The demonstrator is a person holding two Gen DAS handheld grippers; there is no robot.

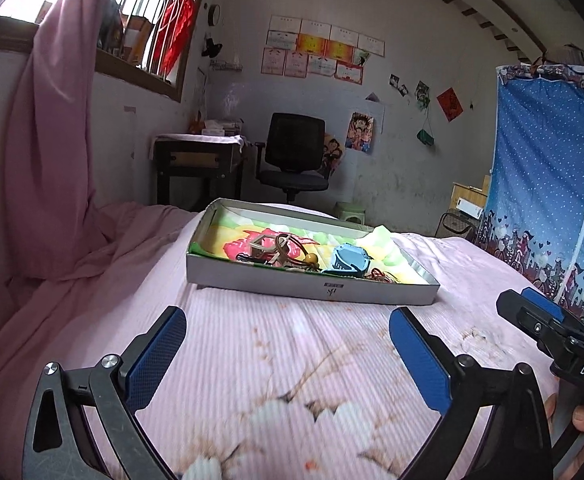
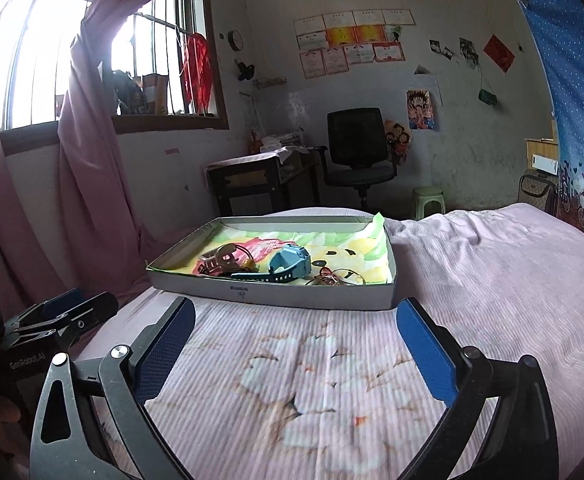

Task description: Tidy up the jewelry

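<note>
A shallow white cardboard tray [image 1: 311, 290] [image 2: 276, 296] lined with a colourful cloth lies on the bed ahead of both grippers. Inside it are a blue watch [image 1: 347, 261] [image 2: 290, 266], a beige hair tie with a wooden bead [image 1: 292, 246], thin gold bangles [image 2: 337, 278] and some dark small pieces. My left gripper [image 1: 288, 336] is open over the bedspread, short of the tray, with nothing between its blue pads. My right gripper [image 2: 293, 326] is also open and empty, just short of the tray's near wall. Each gripper shows at the edge of the other's view.
The bed carries a pink ribbed bedspread [image 2: 471, 280] with a flower print. A pink curtain [image 1: 52, 160] hangs at the left under a barred window. A black office chair [image 1: 292, 156], a dark desk [image 1: 200, 160], a green stool [image 2: 427, 200] and a blue fabric wardrobe [image 1: 551, 180] stand beyond the bed.
</note>
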